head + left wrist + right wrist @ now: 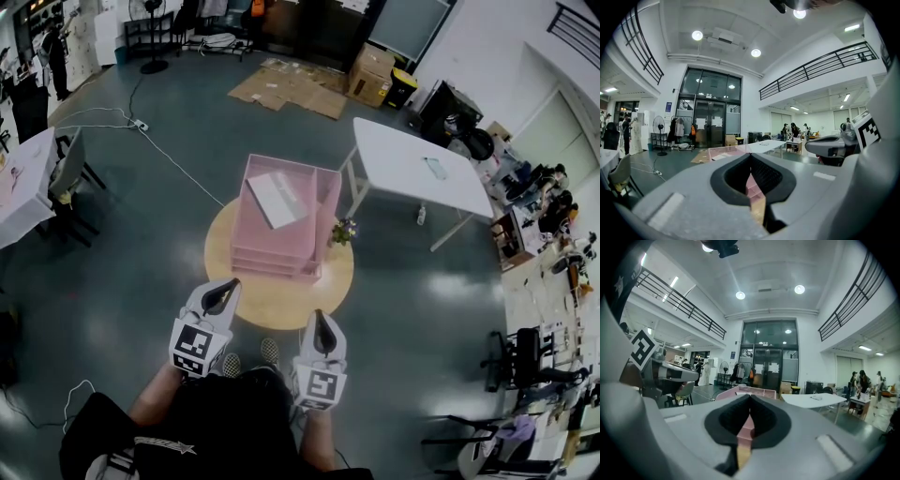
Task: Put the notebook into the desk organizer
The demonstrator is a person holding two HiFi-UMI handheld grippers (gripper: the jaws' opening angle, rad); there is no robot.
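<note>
The notebook (277, 199) lies in the top tray of the pink organizer (272, 263), its long axis running far-left to near-right. My left gripper (230, 284) and right gripper (320, 316) are both clenched, holding nothing.

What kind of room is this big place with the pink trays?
Probably a large open workshop or lab hall, not a home: flattened brown cardboard boxes lie on the grey floor, a white rectangular table stands nearby, and a black-railed upper balcony runs overhead.

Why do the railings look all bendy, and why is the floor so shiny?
Left and right gripper views: the wide-angle lenses curve the balcony railings and blacken the picture corners. Head view: pale glare patches sit on the glossy floor.
</note>
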